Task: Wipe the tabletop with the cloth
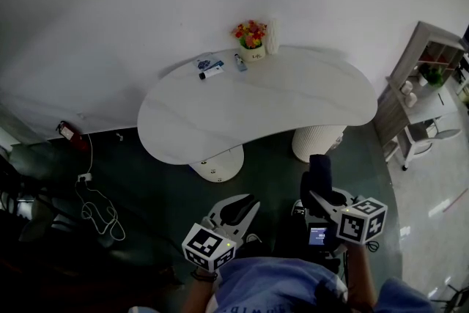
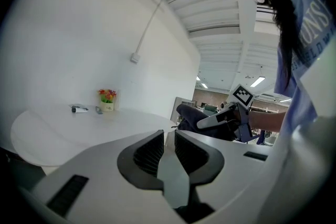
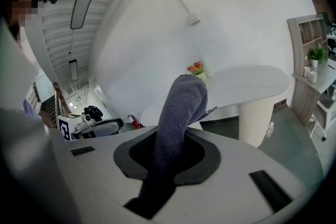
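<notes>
The right gripper (image 1: 316,194), at about 5 o'clock in the head view, was pinching the cloth (image 1: 319,168) — a dark grey-blue, nubby knit thing. It was bunched into a thick roll that stuck up past the jaws with a rounded top. The left gripper (image 1: 248,203), near 6 o'clock, had its jaws pretty much pressed together with nothing in them. Both hung over the dark floor (image 1: 146,179), short of the table. Up toward 12 o'clock was the white tabletop (image 1: 293,102) — a small flower pot (image 1: 251,37) and a tube (image 1: 211,72) sat along its far edge.
</notes>
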Action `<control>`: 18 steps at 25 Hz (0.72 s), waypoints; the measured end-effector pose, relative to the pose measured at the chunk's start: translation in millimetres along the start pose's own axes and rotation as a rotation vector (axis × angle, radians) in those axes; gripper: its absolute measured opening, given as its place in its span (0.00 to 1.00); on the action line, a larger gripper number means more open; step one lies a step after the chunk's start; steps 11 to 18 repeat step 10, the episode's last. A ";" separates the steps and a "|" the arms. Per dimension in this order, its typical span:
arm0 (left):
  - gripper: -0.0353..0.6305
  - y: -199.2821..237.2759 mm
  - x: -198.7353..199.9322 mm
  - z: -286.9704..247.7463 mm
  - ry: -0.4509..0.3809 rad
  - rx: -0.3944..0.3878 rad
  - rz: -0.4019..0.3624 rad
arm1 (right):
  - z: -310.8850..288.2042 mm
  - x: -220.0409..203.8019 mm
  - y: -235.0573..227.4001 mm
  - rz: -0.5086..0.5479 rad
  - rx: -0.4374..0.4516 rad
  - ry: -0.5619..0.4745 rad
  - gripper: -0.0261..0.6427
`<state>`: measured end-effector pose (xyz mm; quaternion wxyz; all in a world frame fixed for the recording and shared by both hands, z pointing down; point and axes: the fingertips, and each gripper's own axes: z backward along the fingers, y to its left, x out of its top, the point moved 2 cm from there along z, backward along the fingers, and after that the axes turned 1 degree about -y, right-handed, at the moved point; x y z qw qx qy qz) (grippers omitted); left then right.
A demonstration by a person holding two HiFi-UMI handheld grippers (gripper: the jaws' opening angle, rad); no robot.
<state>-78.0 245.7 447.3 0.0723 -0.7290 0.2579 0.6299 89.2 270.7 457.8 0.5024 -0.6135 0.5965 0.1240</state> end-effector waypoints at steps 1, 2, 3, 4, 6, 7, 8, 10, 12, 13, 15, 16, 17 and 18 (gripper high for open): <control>0.15 -0.9 -0.4 -0.2 0.002 -0.001 0.000 | 0.9 -0.6 -0.5 -0.002 0.000 0.000 0.15; 0.15 -1.7 -0.7 -0.5 0.004 -0.002 0.000 | 1.6 -1.0 -1.2 -0.003 0.000 0.000 0.15; 0.15 -2.4 -1.1 -0.8 0.005 -0.003 0.000 | 2.0 -1.2 -1.9 -0.003 -0.001 0.000 0.15; 0.15 -2.7 -1.5 -1.2 0.007 -0.003 0.000 | 2.0 -1.4 -2.8 -0.002 -0.002 0.001 0.15; 0.15 -1.4 -2.6 -2.0 0.008 -0.002 0.002 | 0.7 -1.1 -4.5 0.002 -0.004 0.002 0.15; 0.15 -0.1 -3.1 -2.3 0.009 0.000 0.002 | -0.4 -0.5 -5.2 0.004 -0.004 0.001 0.15; 0.15 1.3 -3.4 -2.6 0.009 0.002 0.003 | -1.4 0.2 -5.7 0.005 -0.004 0.000 0.15; 0.15 4.0 -3.6 -3.0 0.009 0.007 0.003 | -3.1 1.8 -6.7 0.007 -0.004 -0.003 0.15; 0.15 4.0 -3.6 -3.0 0.009 0.007 0.003 | -3.1 1.8 -6.7 0.007 -0.004 -0.003 0.15; 0.15 4.0 -3.6 -3.0 0.009 0.007 0.003 | -3.1 1.8 -6.7 0.007 -0.004 -0.003 0.15; 0.15 4.0 -3.6 -3.0 0.009 0.007 0.003 | -3.1 1.8 -6.7 0.007 -0.004 -0.003 0.15; 0.15 4.0 -3.6 -3.0 0.009 0.007 0.003 | -3.1 1.8 -6.7 0.007 -0.004 -0.003 0.15; 0.15 4.0 -3.6 -3.0 0.009 0.007 0.003 | -3.1 1.8 -6.7 0.007 -0.004 -0.003 0.15; 0.15 4.0 -3.6 -3.0 0.009 0.007 0.003 | -3.1 1.8 -6.7 0.007 -0.004 -0.003 0.15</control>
